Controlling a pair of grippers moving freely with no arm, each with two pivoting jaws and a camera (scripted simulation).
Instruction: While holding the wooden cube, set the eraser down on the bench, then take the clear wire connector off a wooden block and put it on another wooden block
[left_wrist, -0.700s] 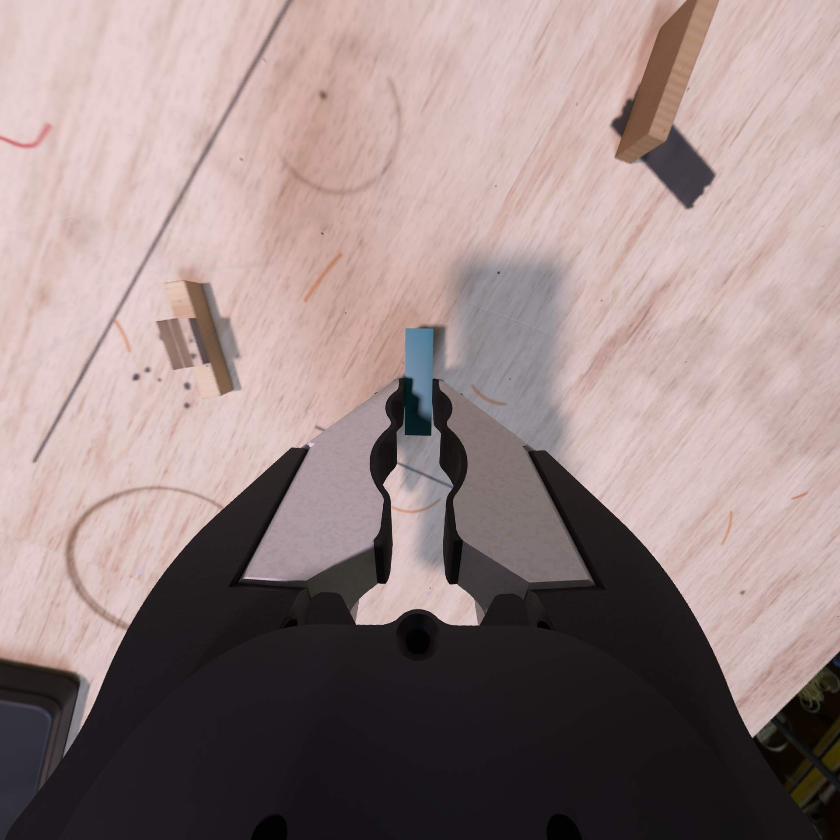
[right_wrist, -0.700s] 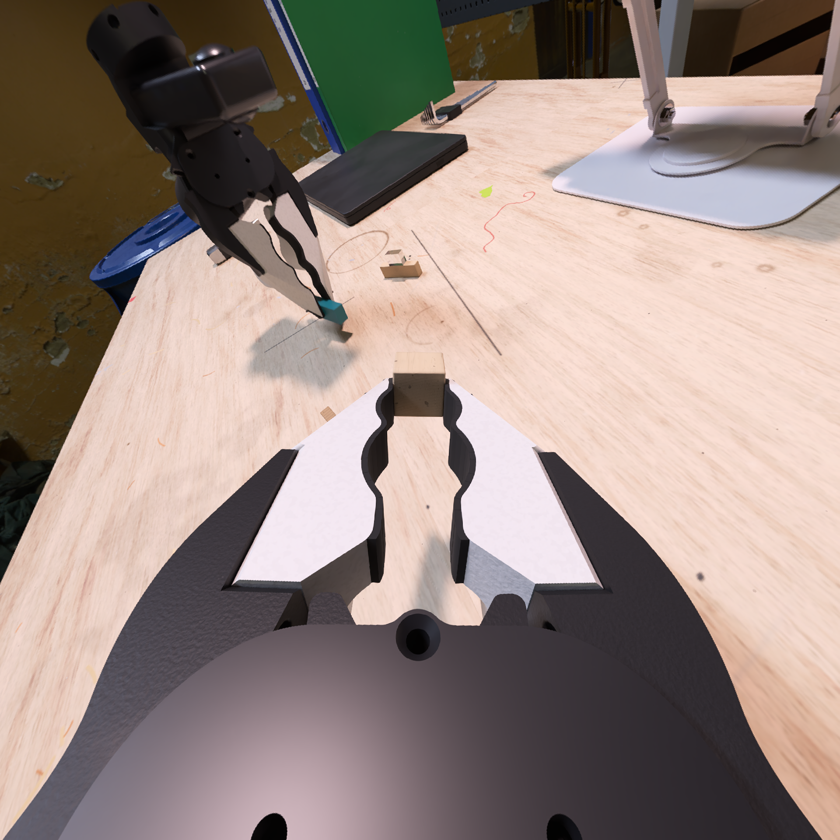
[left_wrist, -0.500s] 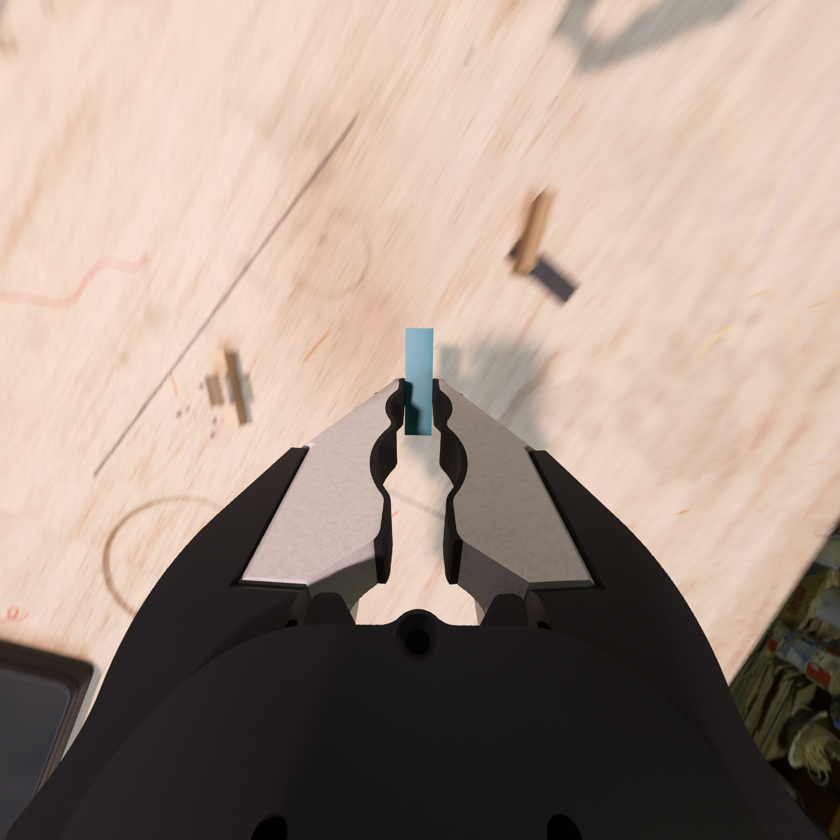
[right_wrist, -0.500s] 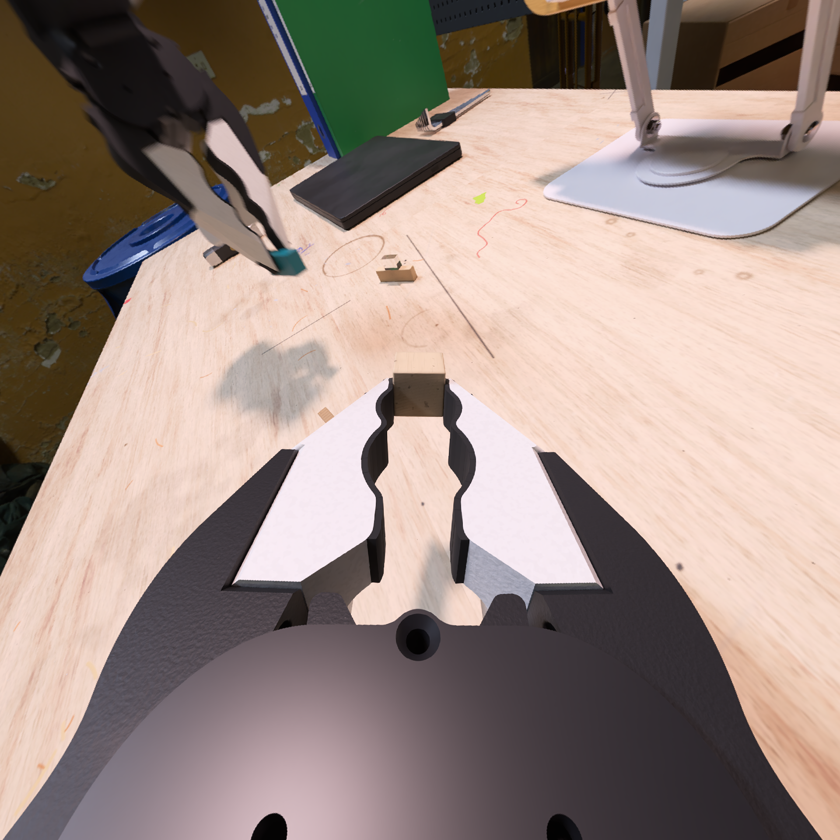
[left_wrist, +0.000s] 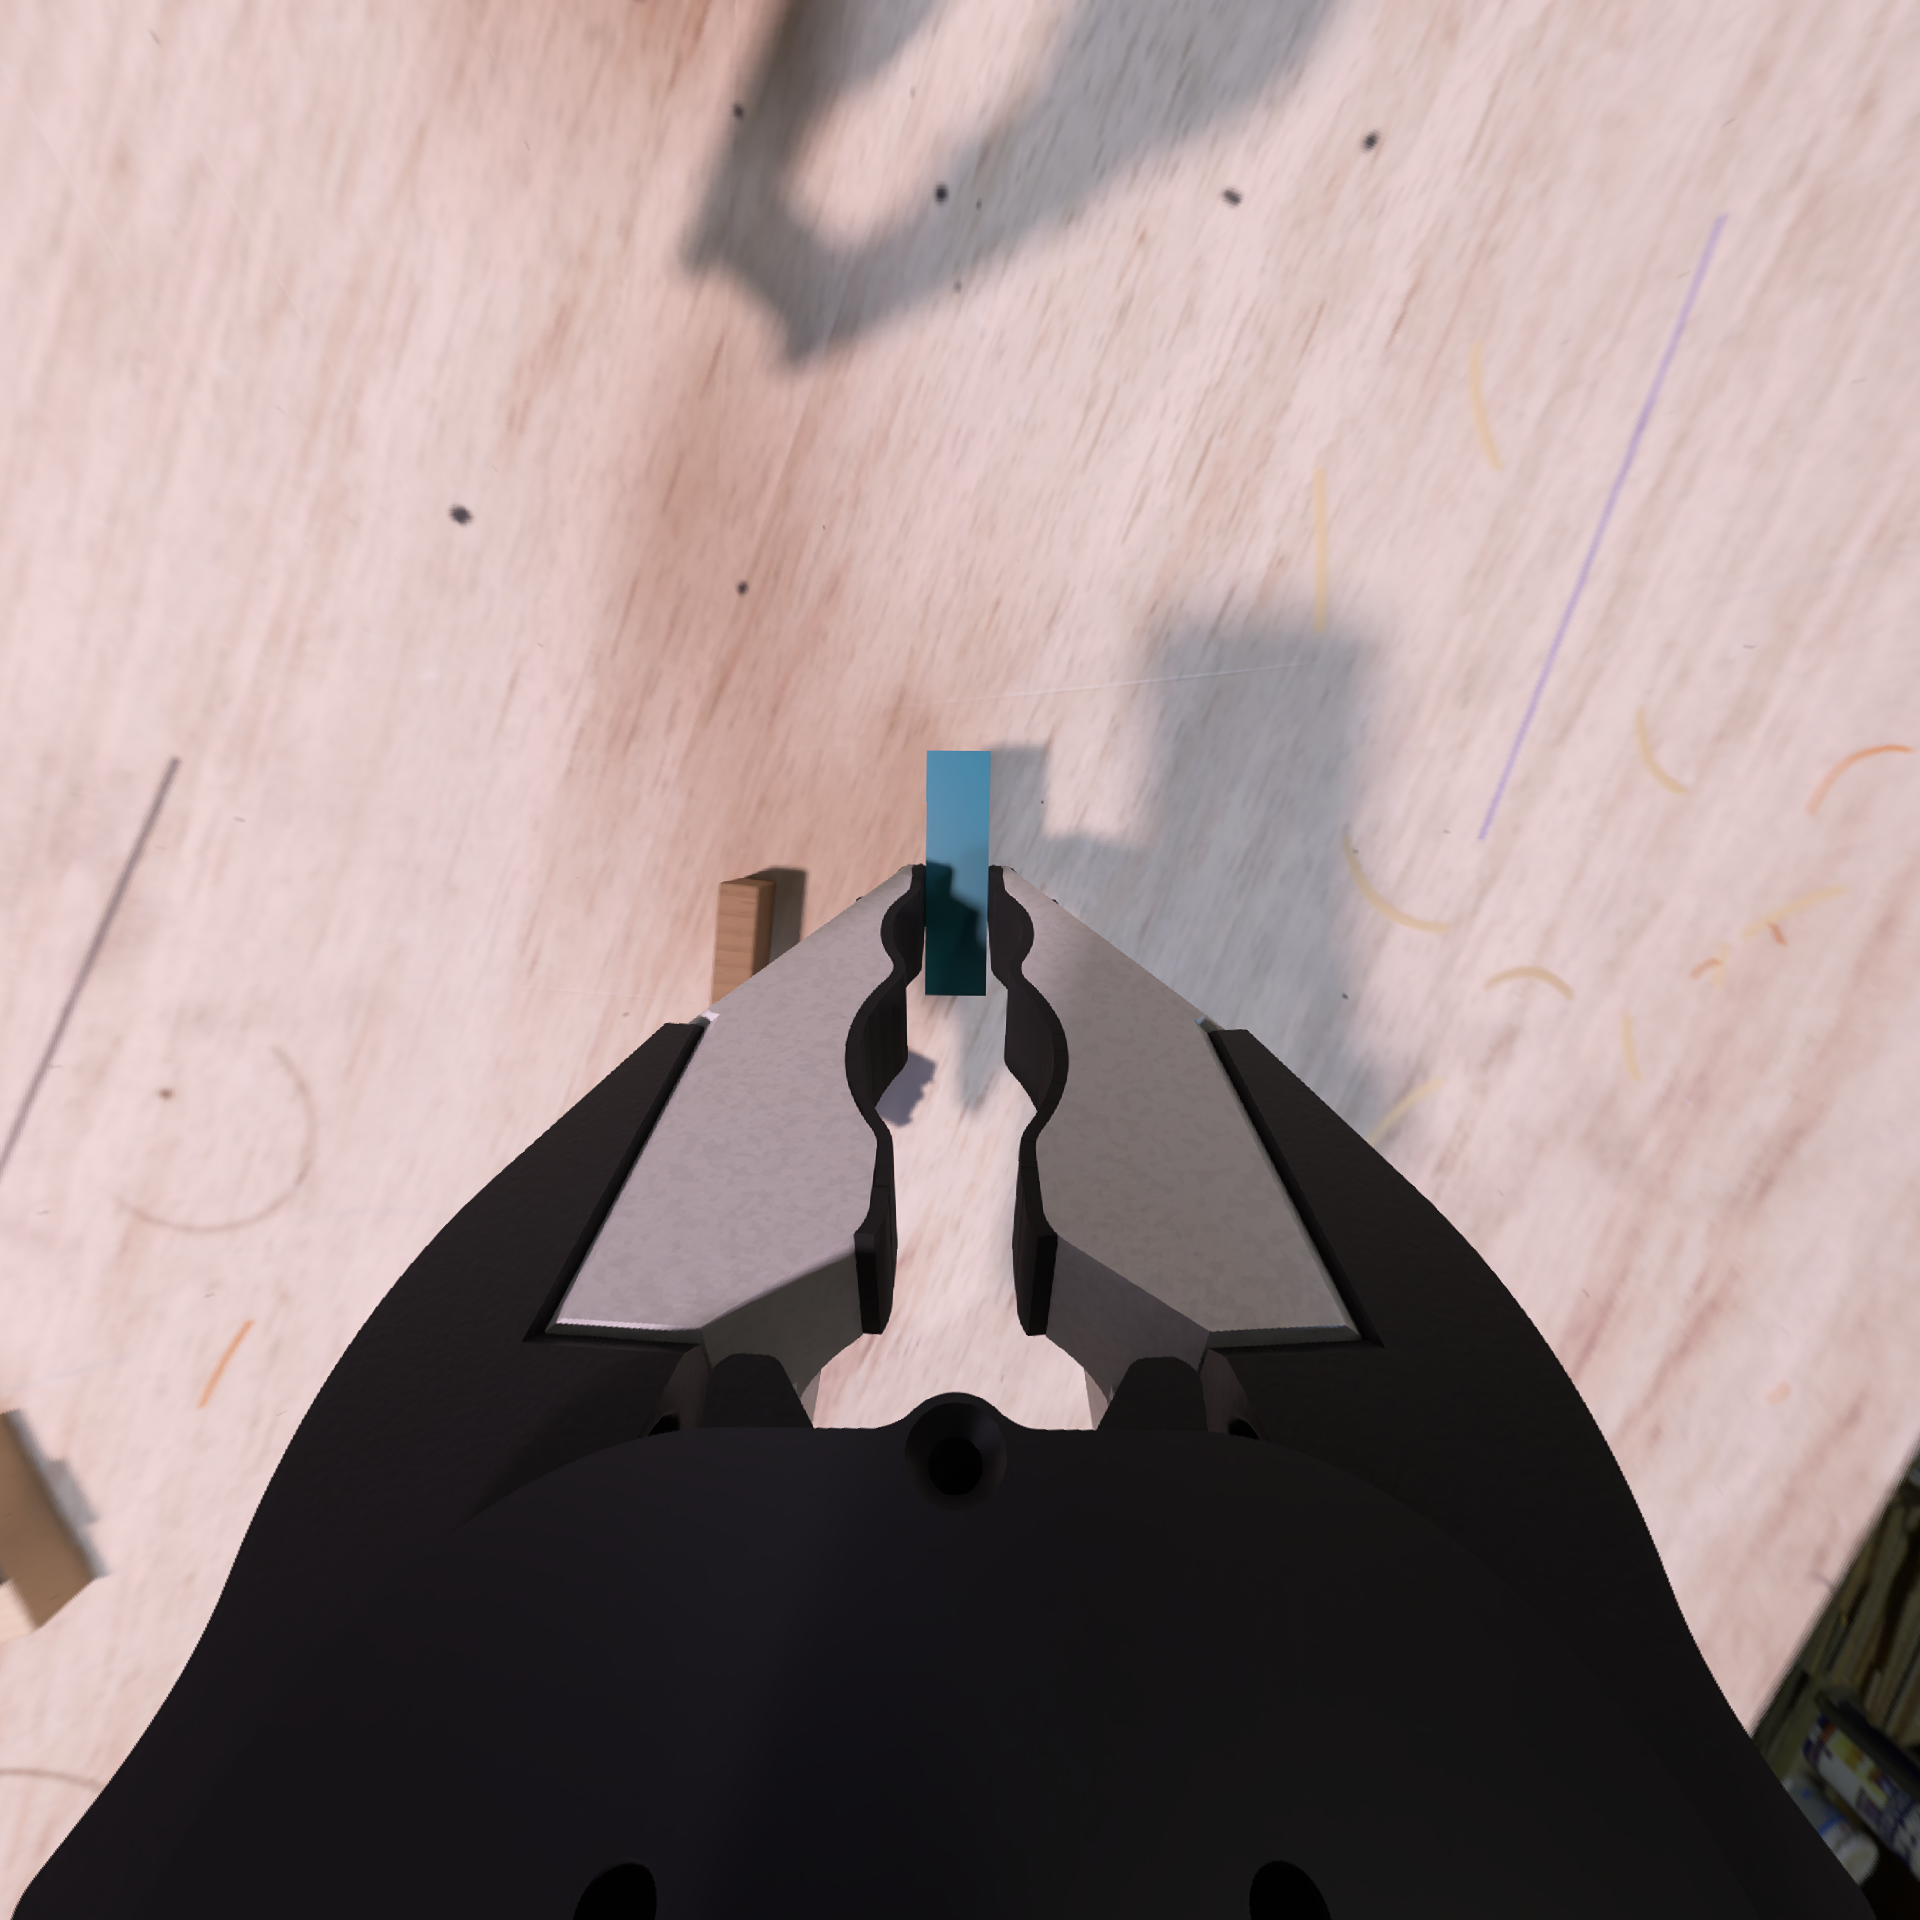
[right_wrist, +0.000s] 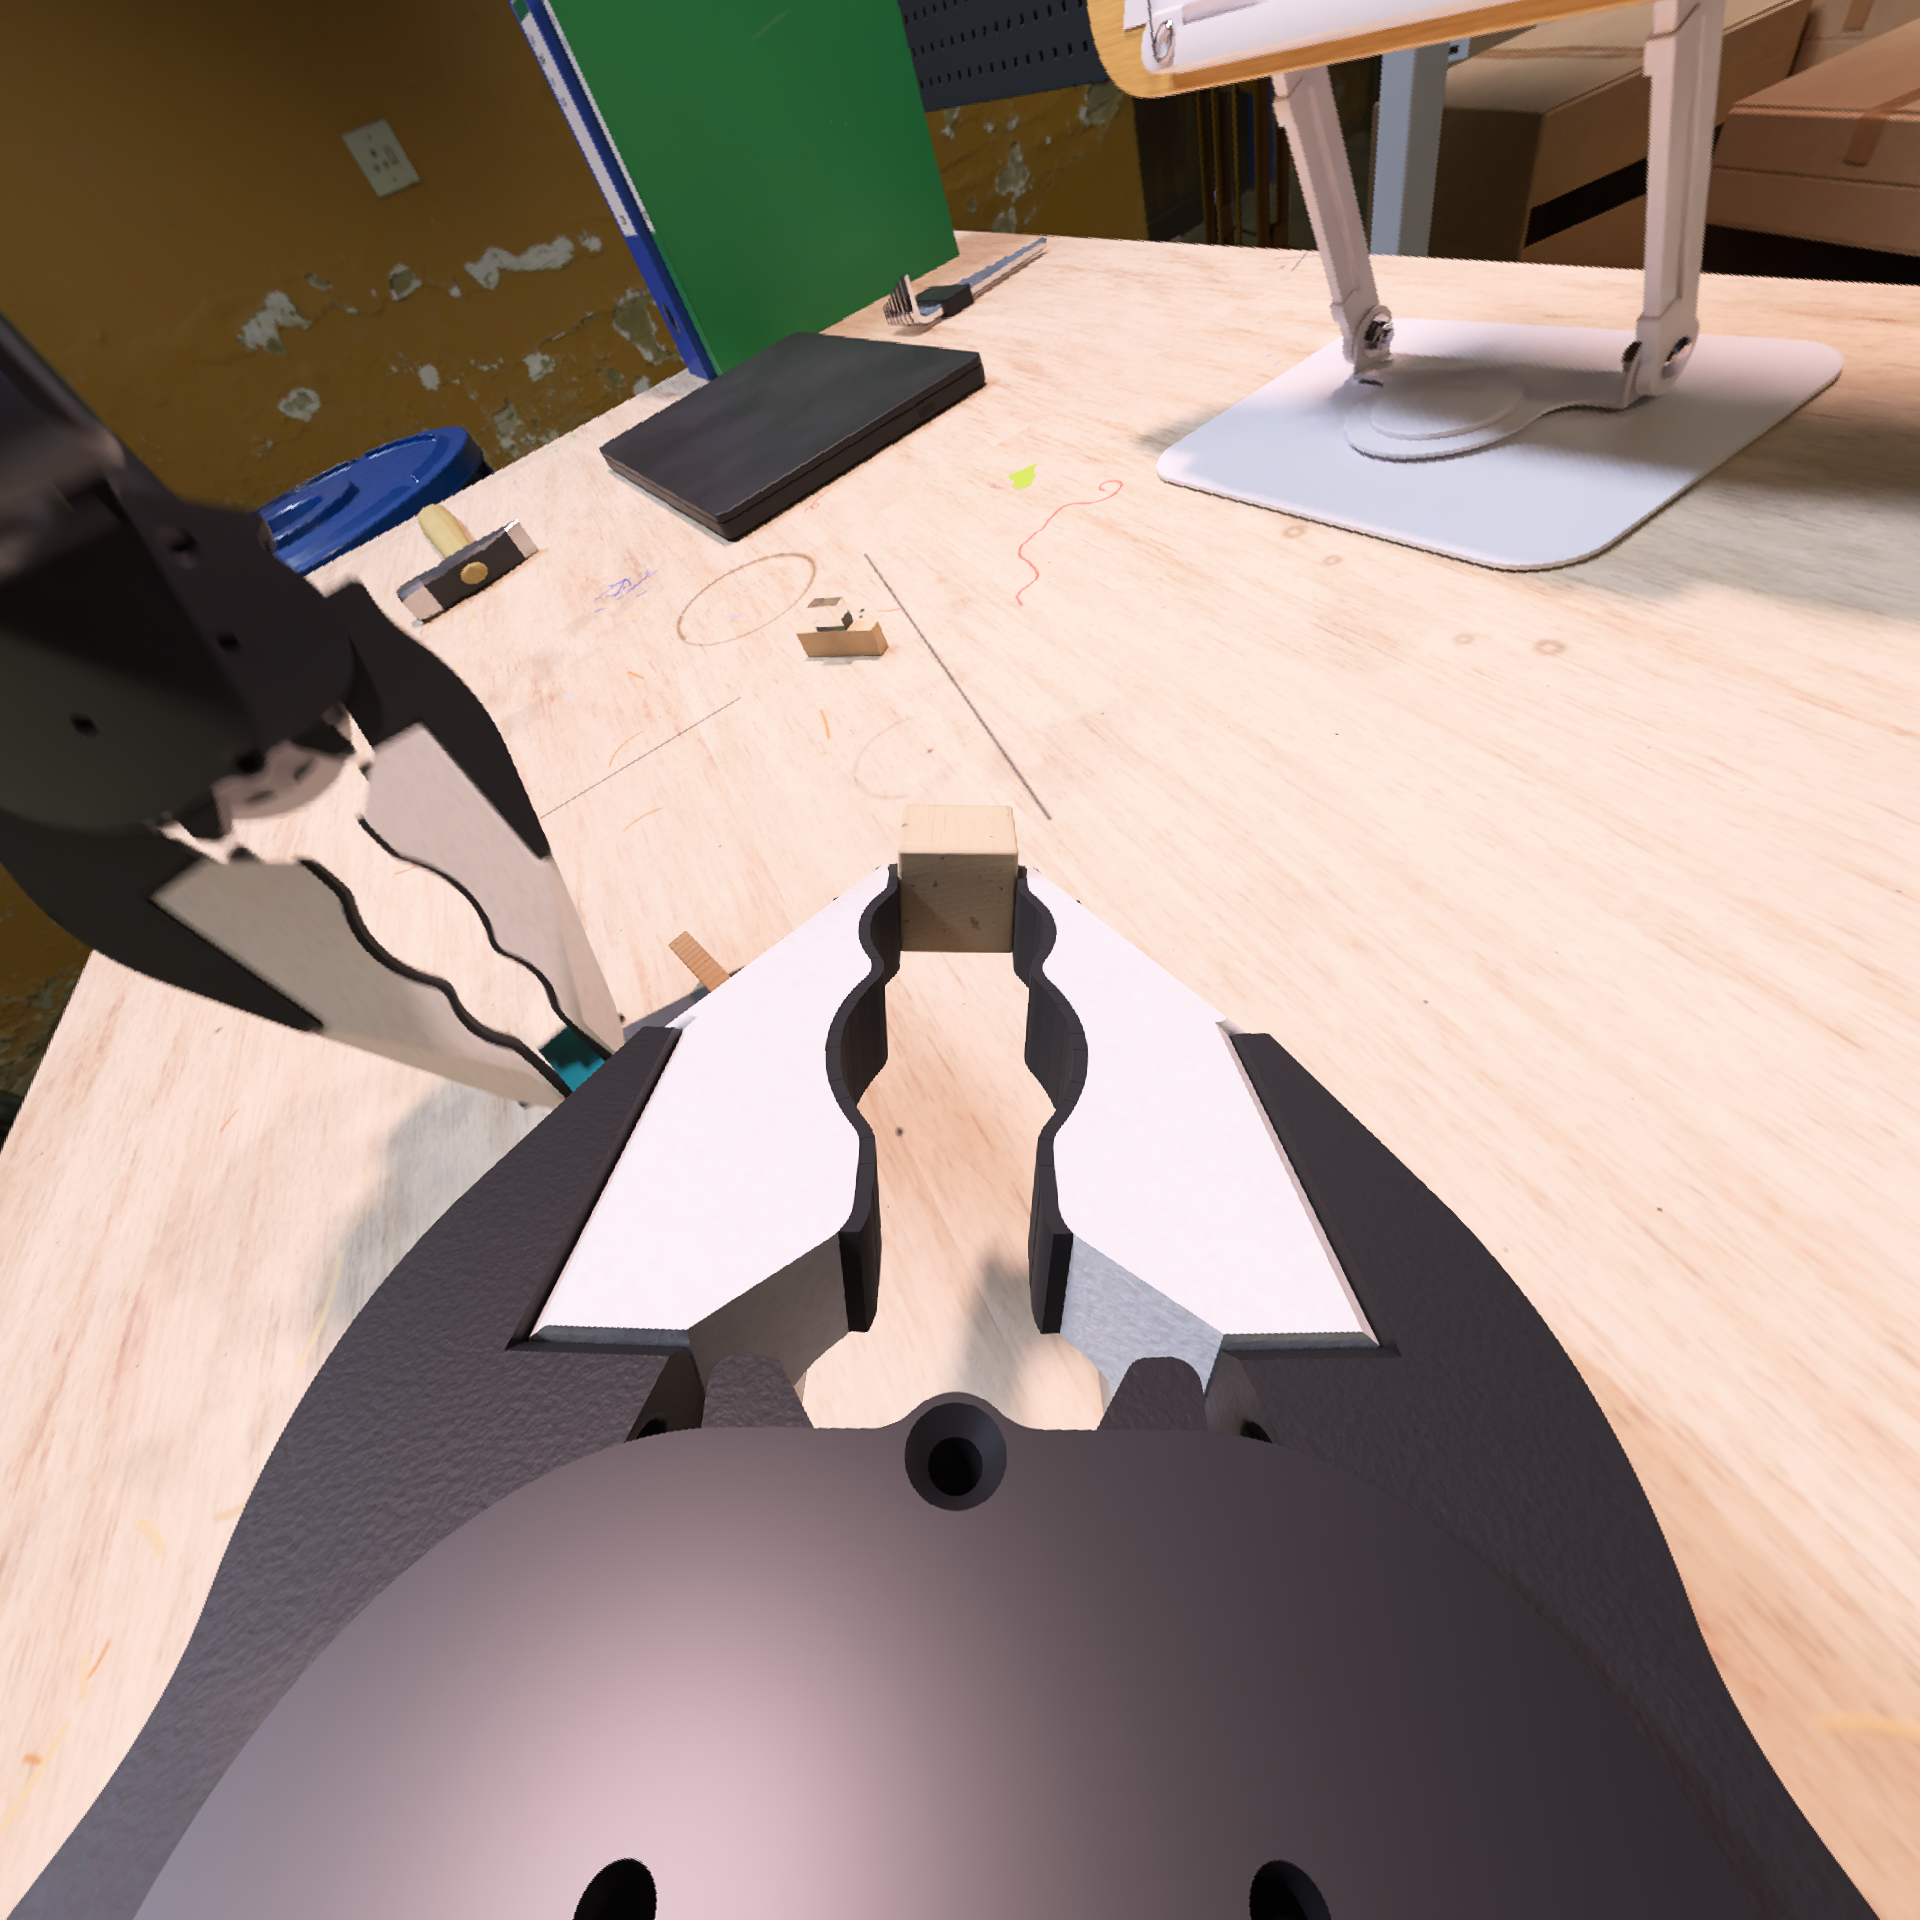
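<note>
On plywood bench (right_wrist: 1351, 831) | left tool (left_wrist: 957, 883) grips eraser (left_wrist: 957, 821) | right tool (right_wrist: 956, 883) grips wooden cube (right_wrist: 956, 878)

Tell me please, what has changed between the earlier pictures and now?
The left gripper, still shut on the blue eraser, has travelled across the bench toward the right gripper and now hangs close beside it, near a small wooden block. Nothing was released. The right gripper still holds the wooden cube.

Wire connector (right_wrist: 831, 615) atop far wooden block (right_wrist: 844, 643); another block (right_wrist: 696, 958) nearer, leftward.
</note>
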